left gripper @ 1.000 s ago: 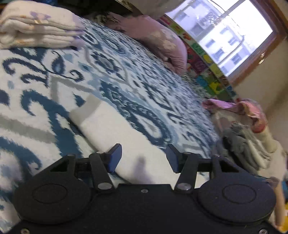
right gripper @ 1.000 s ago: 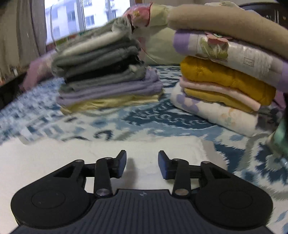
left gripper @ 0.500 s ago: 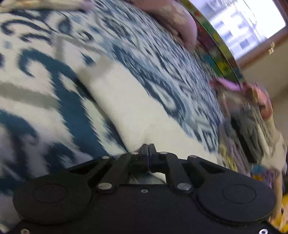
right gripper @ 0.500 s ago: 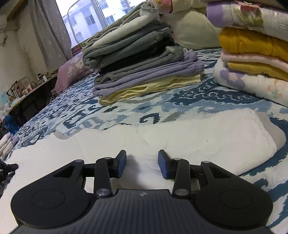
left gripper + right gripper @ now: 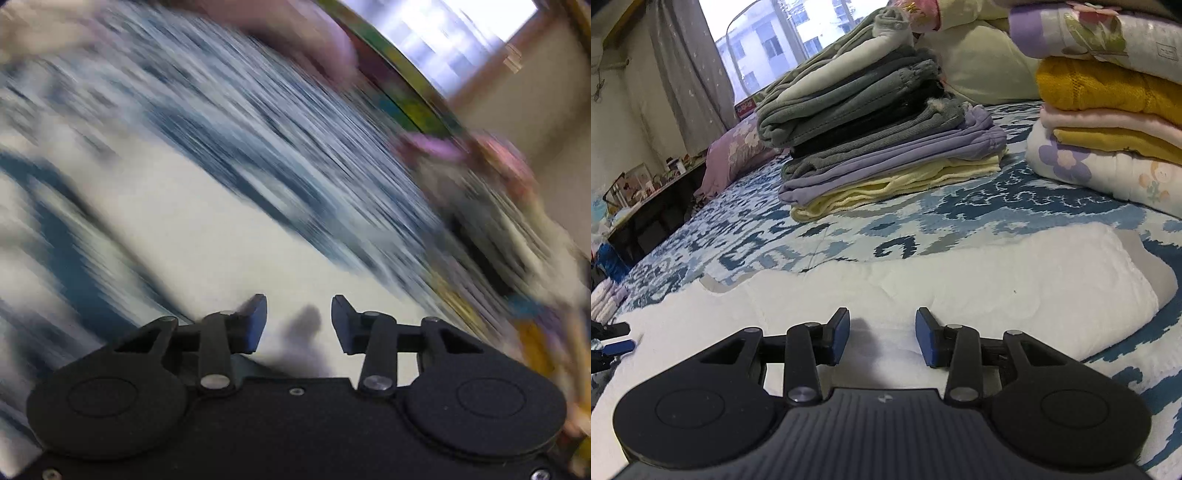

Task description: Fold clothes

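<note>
Your white, softly quilted garment (image 5: 960, 280) lies flat on the bed as a long folded band, running from far left of the right claw, under its spread jaws, and out to the right. Its right end is a rounded fold with a smooth pale grey inner layer showing just past the white edge. A small grey notch shows along the far edge, ahead and to the left of the claw. In your left wrist view the same white cloth (image 5: 192, 236) lies ahead of and beneath that claw's parted jaws, heavily blurred.
</note>
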Motion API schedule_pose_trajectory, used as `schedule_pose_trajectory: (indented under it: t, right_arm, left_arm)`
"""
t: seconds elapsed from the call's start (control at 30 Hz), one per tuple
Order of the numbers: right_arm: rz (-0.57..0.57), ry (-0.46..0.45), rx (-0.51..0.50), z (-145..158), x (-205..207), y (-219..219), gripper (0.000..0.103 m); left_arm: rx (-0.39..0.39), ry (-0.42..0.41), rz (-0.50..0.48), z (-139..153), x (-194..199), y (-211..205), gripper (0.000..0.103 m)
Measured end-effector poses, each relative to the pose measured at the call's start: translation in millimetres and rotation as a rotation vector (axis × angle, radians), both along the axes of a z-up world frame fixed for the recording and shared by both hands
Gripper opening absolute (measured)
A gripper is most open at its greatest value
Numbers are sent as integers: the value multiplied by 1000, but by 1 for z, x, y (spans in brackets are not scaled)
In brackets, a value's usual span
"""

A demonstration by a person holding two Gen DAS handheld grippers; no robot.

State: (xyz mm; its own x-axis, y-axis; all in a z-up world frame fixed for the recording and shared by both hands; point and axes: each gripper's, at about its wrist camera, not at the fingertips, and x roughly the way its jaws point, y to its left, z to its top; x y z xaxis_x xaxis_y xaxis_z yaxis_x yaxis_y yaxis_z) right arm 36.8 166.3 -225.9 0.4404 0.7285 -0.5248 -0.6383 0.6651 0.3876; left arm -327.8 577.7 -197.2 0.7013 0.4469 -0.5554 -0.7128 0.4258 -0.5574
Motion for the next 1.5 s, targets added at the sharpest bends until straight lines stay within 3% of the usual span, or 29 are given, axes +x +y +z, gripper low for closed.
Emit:
schedule_pose_trajectory:
  t: [0.2,0.4,0.47,0.77,0.97,1.13,1.27,1.5]
  right_arm:
    - [-41,39,32,0,6,-6,33]
    - [-188,131,111,-1,29,-36,32]
    - [-236,158,139,-2,38,-50,32]
    - [-564,283,290,-16,79,-130,34]
    - [-596,268,278,-16,73,-133,41]
    - [-550,228,248,-9,56,-130,47]
    - [-470,274,253,-8,34,-134,53]
    - [-281,333,231,-4,-12,-125,56]
  left_arm:
    - [-49,-59,241,-7,-49,43,34]
    - [-29,-49,296,-1,-55,42,34]
    - [-22,-47,322,1,-59,42,45]
    - [2,-40,383,7,-68,39,51]
    - [33,-20,406,13,-70,31,56]
    - [64,7,387,24,-65,14,69]
    - [80,17,308,36,-48,-12,69]
    - [277,151,24,56,3,-111,69]
